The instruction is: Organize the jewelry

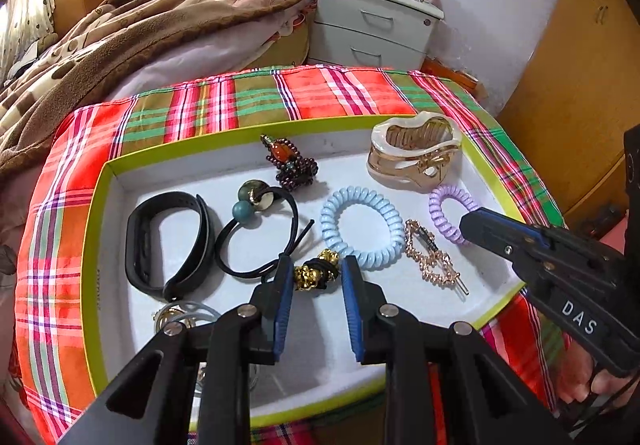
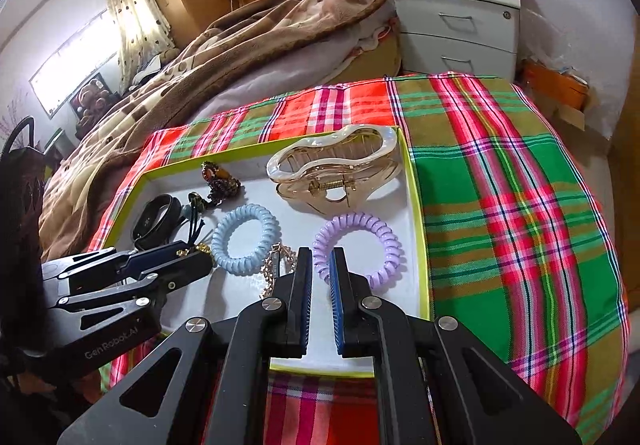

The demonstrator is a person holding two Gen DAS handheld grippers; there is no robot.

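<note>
A white tray with a lime rim (image 1: 90, 265) (image 2: 416, 205) lies on a plaid cloth and holds the jewelry. My left gripper (image 1: 318, 263) (image 2: 198, 255) stands open, its blue pads either side of a gold bead hair tie (image 1: 314, 275) that rests on the tray floor. My right gripper (image 2: 323, 253) (image 1: 468, 221) is shut on the near edge of a purple coil hair tie (image 2: 384, 241) (image 1: 438, 205). Between them lie a blue coil tie (image 1: 376, 257) (image 2: 218, 241) and a gold rhinestone clip (image 1: 430, 257). A pearly claw clip (image 1: 412, 157) (image 2: 340, 185) sits at the tray's far right.
Also in the tray are a black wristband (image 1: 136, 241), a black elastic with teal beads (image 1: 244, 209), a dark red bead piece (image 1: 290, 165) and a silvery ring item (image 1: 184, 315). Beyond the plaid cloth (image 2: 500, 205) lie a bed with a brown blanket (image 1: 140, 25) and a grey nightstand (image 1: 372, 25).
</note>
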